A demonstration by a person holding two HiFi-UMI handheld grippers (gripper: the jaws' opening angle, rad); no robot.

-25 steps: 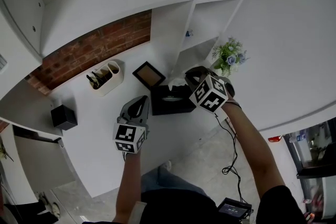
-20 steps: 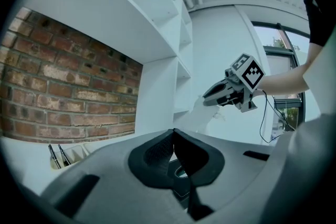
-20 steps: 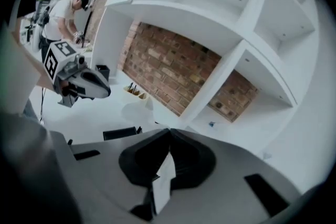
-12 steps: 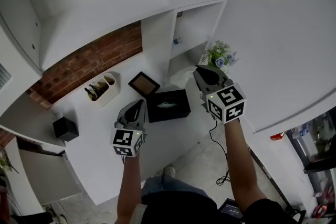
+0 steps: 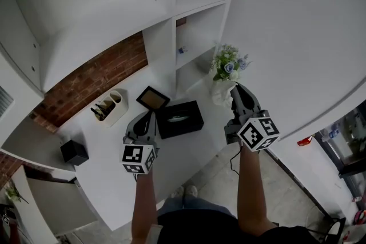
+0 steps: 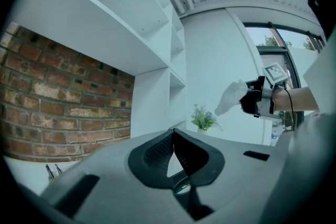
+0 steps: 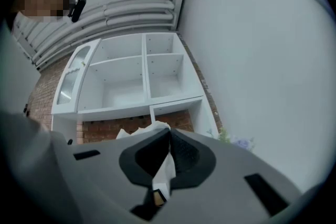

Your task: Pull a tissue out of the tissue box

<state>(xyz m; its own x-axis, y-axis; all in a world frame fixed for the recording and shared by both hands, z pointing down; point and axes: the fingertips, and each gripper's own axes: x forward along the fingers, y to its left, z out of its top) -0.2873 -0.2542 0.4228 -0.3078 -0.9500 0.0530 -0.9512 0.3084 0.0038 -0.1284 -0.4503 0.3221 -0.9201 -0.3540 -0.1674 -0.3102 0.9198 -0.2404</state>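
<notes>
The tissue (image 5: 221, 92) is a soft, crumpled white sheet, out of the box and up in the air. My right tongs (image 5: 235, 88) are clamped on it. In the right gripper view the jaws meet at the tip with the tissue pinched in the gap and a bunched end poking out past them. From the left gripper view it hangs off the right tongs as a pale drooping lump. In the head view it hangs to the right of the tissue box (image 5: 180, 119), well apart from it and just in front of the flowers (image 5: 227, 63).

The tissue box is black and flat, with an oval slot on top, and it lies on the white desk (image 5: 108, 180). My left tongs (image 5: 147, 116) hover just beside its left end, jaws closed tip to tip on nothing.

Behind the box a picture frame (image 5: 152, 98) lies on the desk, then a pen holder (image 5: 110, 106) further left and a small black block (image 5: 74, 152) near the far left end. A brick wall (image 5: 91, 78) runs behind, with white shelves (image 5: 197, 14) above and beside it.

The desk's front edge curves just below the box. Bare desk top shows between the box and the flowers, and grey floor (image 5: 211, 180) lies under my arms.
</notes>
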